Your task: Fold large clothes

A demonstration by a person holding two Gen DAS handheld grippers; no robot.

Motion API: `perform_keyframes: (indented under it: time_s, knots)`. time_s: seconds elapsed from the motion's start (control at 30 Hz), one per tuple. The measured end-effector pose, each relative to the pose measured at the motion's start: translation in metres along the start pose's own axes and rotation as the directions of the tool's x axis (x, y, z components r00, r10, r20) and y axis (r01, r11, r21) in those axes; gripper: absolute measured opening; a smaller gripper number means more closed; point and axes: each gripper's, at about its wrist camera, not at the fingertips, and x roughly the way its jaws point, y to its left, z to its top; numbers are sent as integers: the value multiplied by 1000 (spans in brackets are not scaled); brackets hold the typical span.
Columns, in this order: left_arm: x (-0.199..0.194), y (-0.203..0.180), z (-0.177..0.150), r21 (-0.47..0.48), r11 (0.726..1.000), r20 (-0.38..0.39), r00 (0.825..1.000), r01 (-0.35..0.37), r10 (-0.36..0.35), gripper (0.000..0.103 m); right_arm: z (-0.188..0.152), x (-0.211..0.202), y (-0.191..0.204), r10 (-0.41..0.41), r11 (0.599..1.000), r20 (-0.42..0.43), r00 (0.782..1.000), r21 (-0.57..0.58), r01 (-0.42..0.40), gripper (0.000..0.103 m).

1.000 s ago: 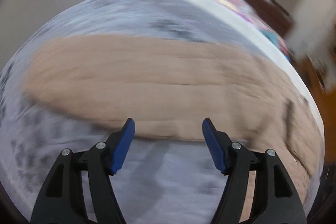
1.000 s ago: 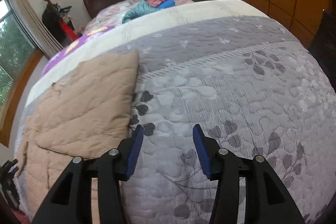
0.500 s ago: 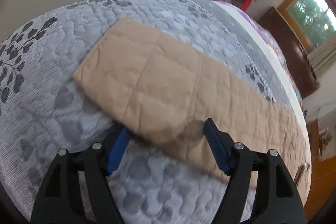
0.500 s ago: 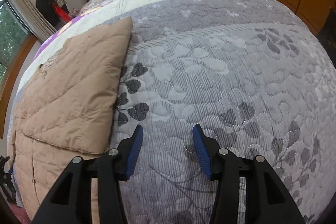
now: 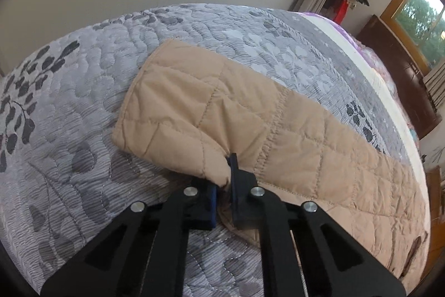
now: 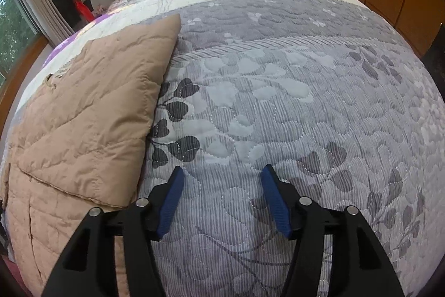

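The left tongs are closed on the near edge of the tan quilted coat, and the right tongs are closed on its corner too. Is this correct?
Not entirely. The left tongs are indeed closed on the near edge of the tan quilted coat. The right tongs, however, are open and hold nothing: the right wrist view shows them above the grey bedspread, beside the coat, not on its corner.

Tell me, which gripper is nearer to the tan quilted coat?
Left. The left gripper is shut on the near edge of the tan quilted coat. The right gripper is open over the grey bedspread, beside the coat.
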Motion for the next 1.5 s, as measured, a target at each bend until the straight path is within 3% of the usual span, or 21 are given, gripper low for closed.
perform_keyframes:
  time_s: [0.13,0.3,0.47,0.6,0.7,0.97,1.03,1.33,1.43,1.5]
  knots:
    - [-25,-18,0,50,998,63,997,42,-45,3,0,-6,-4,30,999,-1,1000,32,-30,61]
    - [-73,-62,-8,157,981,159,977,116,-141,3,4,-18,-7,49,997,8,999,58,-49,60]
    - [-115,-119,-34,301,932,192,945,200,-264,3,4,-42,2,69,997,53,996,28,-70,60]
    - [-145,-174,-68,434,856,161,910,282,-382,3,2,-50,15,113,993,41,993,11,-114,60]
    - [-162,-219,-104,537,772,101,883,339,-458,3,4,-48,27,135,991,29,990,-13,-135,60]
    - [-174,-310,-193,676,596,-57,836,434,-545,3,1,-42,42,140,989,18,990,-48,-139,60]
    - [-172,-326,-212,688,566,-96,830,454,-550,3,0,-41,44,142,989,16,990,-53,-141,60]
    - [-126,-374,-281,749,499,-205,868,437,-452,4,-2,-37,49,143,988,7,990,-66,-143,60]
    - [-116,-381,-294,762,460,-266,868,456,-420,8,-2,-34,49,141,988,1,990,-68,-140,60]
    - [-116,-379,-303,781,411,-301,860,470,-413,13,-2,-31,50,141,988,-4,990,-68,-141,60]
